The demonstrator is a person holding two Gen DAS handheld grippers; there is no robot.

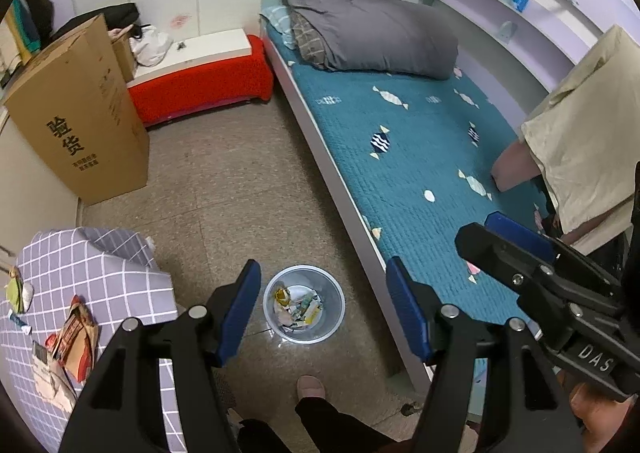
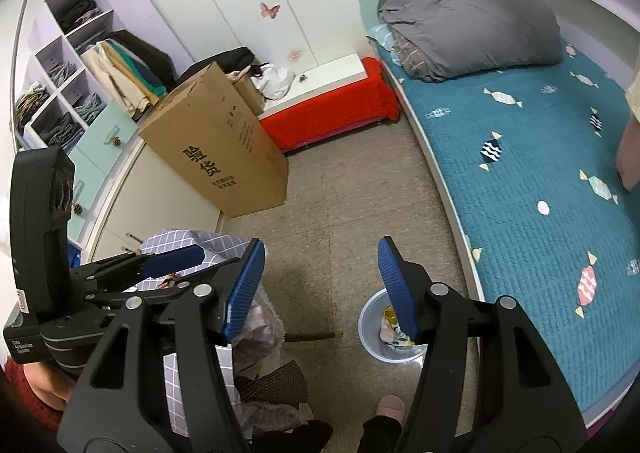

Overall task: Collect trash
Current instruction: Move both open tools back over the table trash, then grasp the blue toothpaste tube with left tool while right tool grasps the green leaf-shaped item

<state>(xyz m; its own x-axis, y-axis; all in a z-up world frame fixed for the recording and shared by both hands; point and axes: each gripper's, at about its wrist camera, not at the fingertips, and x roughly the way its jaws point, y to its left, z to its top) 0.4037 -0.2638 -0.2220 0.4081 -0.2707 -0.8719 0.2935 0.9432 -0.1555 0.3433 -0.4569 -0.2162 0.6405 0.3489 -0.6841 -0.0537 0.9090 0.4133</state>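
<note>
Grey bin (image 1: pixel 304 307) on floor holds wrappers (image 1: pixel 298 307); left tongs (image 1: pixel 322 313), right tongs (image 2: pixel 320 289) released, empty.

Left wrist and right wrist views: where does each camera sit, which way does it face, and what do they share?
Left wrist: on the left gripper, angled down at the bin between its open, empty jaws; right gripper, slipper, trouser leg visible.
Right wrist: on the right gripper, angled down at floor; jaws open, empty; left gripper visible.
Shared: bin, bed, cardboard box.
</note>
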